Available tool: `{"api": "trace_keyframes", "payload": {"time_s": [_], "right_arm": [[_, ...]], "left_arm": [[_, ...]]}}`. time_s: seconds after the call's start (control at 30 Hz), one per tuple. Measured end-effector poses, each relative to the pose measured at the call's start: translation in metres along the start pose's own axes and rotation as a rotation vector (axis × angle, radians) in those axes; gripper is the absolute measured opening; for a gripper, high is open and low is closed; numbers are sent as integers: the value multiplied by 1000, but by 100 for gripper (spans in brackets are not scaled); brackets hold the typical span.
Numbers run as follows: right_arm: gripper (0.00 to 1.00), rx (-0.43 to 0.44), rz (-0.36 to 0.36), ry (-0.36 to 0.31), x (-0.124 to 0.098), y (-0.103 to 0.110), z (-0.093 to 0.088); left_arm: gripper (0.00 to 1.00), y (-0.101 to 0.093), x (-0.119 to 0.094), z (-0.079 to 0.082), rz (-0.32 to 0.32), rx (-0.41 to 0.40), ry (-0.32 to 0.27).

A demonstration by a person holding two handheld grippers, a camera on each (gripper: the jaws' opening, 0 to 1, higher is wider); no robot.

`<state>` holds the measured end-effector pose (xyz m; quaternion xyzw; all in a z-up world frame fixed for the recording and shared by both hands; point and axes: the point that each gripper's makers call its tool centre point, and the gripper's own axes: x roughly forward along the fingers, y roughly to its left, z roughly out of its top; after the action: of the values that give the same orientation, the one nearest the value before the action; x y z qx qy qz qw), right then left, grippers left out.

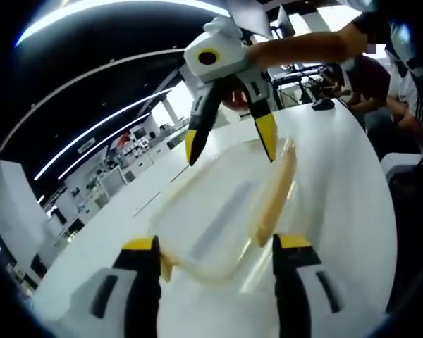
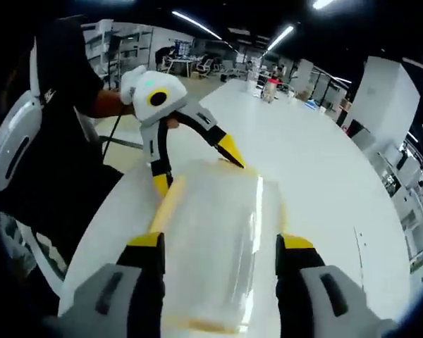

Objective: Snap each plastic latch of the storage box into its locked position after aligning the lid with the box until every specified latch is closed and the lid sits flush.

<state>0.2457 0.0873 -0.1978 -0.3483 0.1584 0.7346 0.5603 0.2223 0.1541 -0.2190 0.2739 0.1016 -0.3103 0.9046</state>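
White table, busy open workroom all around

The long white table [image 2: 317,162] runs off toward twelve o'clock in the right gripper view, bare and glossy, with a few small items [image 2: 271,88] sitting at its far end, too small to make out. Ceiling light strips [image 2: 197,24] streak overhead at twelve and one, and there's a white pillar [image 2: 384,91] at two o'clock. In the left gripper view, seated people [image 1: 370,88] gather at two o'clock beside a dark object [image 1: 323,104] on the tabletop. Shelving and clutter [image 1: 120,162] sit at nine o'clock under long curved light bands [image 1: 92,134].
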Motion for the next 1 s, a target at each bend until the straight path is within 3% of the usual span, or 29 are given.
{"api": "trace_keyframes", "payload": {"time_s": [0.33, 0.57, 0.77, 0.9, 1.0], "right_arm": [[68, 26, -27, 12, -14, -2, 0], [72, 41, 2, 47, -16, -5, -11], [71, 70, 17, 96, -11, -22, -18], [70, 86, 66, 109, -5, -21, -14], [69, 73, 89, 165, 4, -23, -18]], "left_arm": [[63, -1, 0, 0, 6, 12, -5], [60, -5, -1, 0, 13, 65, -7], [60, -4, -3, -2, 29, 74, -15], [60, -3, -5, -1, 30, 67, -34], [59, -2, -6, 0, 26, 57, -57]]}}
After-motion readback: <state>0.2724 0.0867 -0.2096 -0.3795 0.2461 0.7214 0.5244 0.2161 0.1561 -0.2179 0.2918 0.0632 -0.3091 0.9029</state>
